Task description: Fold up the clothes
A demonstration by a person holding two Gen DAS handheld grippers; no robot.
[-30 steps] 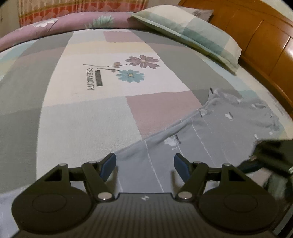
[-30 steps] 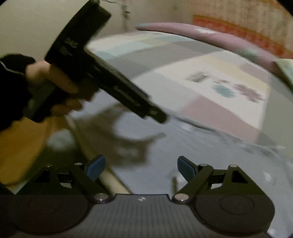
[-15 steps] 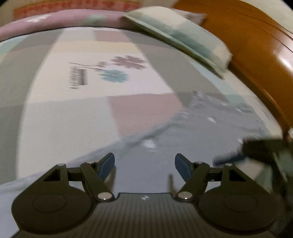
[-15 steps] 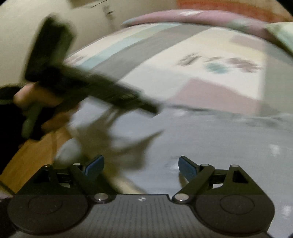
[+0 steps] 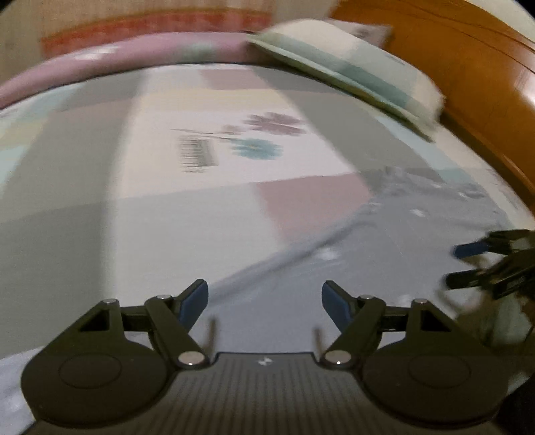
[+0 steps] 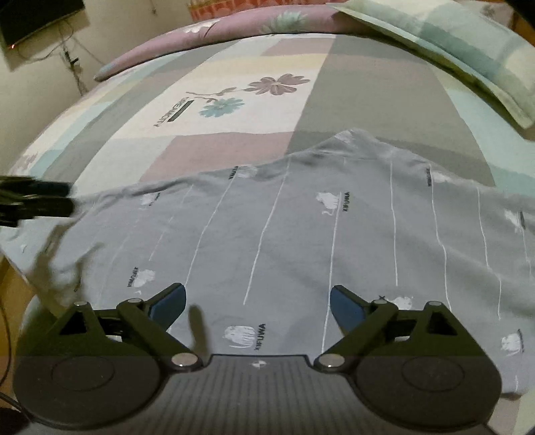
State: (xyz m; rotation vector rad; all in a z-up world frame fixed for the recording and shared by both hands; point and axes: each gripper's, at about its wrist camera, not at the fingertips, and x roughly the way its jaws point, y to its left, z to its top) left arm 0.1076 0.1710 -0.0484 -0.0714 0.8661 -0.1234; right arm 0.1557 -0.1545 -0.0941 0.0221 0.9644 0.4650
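Observation:
A grey garment (image 6: 301,234) with thin white stripes and small white prints lies spread flat on the bed. In the blurred left wrist view the same grey garment (image 5: 384,247) fills the lower right. My left gripper (image 5: 264,296) hovers open over its near edge, holding nothing. My right gripper (image 6: 257,299) hangs open above the middle of the cloth, also empty. The right gripper's fingertips (image 5: 468,249) show at the right edge of the left wrist view. The left gripper (image 6: 40,200) appears as a dark blur at the left edge of the right wrist view.
The patchwork bedsheet (image 6: 234,100) with a flower print stretches beyond the garment. A checked pillow (image 6: 468,50) lies at the far right by the wooden headboard (image 5: 468,67). A rolled pink quilt (image 6: 217,30) runs along the far side. The bed's edge drops off at lower left (image 6: 20,287).
Both grippers have swung across the garment; the right wrist view turned from the hand and left gripper toward the spread cloth. The left gripper drifted left. Both stayed open.

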